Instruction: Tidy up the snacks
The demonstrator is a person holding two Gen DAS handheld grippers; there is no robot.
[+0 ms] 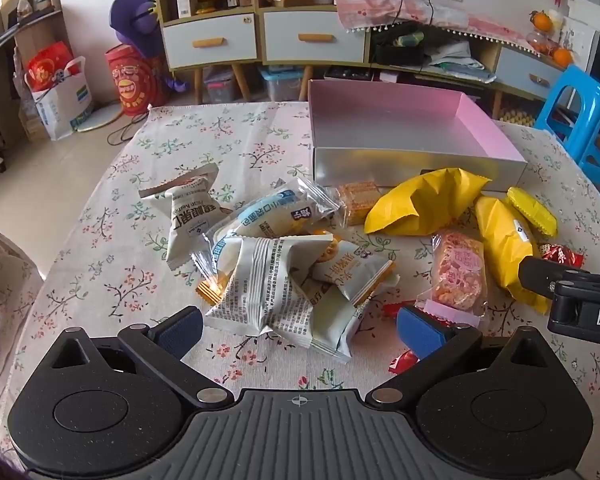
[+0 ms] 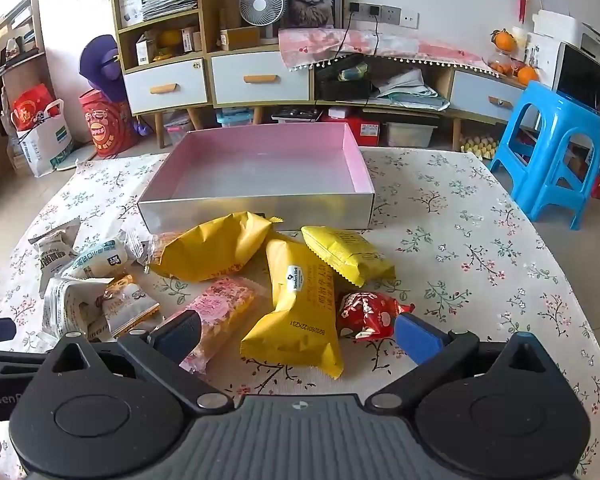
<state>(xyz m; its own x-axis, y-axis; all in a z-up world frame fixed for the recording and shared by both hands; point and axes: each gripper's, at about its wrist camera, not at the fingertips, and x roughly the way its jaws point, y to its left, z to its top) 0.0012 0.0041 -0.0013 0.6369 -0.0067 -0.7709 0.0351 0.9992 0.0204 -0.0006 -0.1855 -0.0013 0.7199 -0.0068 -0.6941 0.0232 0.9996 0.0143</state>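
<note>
Snack packets lie heaped on a floral tablecloth [image 1: 100,264] in front of an empty pink-lined box [image 1: 416,168] [image 2: 260,208]. My left gripper [image 1: 300,332] is open, hovering over a grey-white printed packet [image 1: 260,292], with more pale packets [image 1: 192,216] behind it. My right gripper [image 2: 300,338] is open above a long yellow packet [image 2: 304,304]. A pink packet [image 2: 220,312] lies by its left finger, a red wrapped sweet [image 2: 368,314] by its right. Two more yellow packets [image 2: 216,244] [image 2: 348,254] lie against the box. The right gripper's black body [image 1: 576,292] shows at the left view's right edge.
The table's edges curve away on both sides. A blue plastic stool [image 2: 552,152] stands right of the table. Beyond the table a low cabinet [image 2: 260,80] with drawers lines the wall, and bags [image 2: 44,136] sit on the floor at left.
</note>
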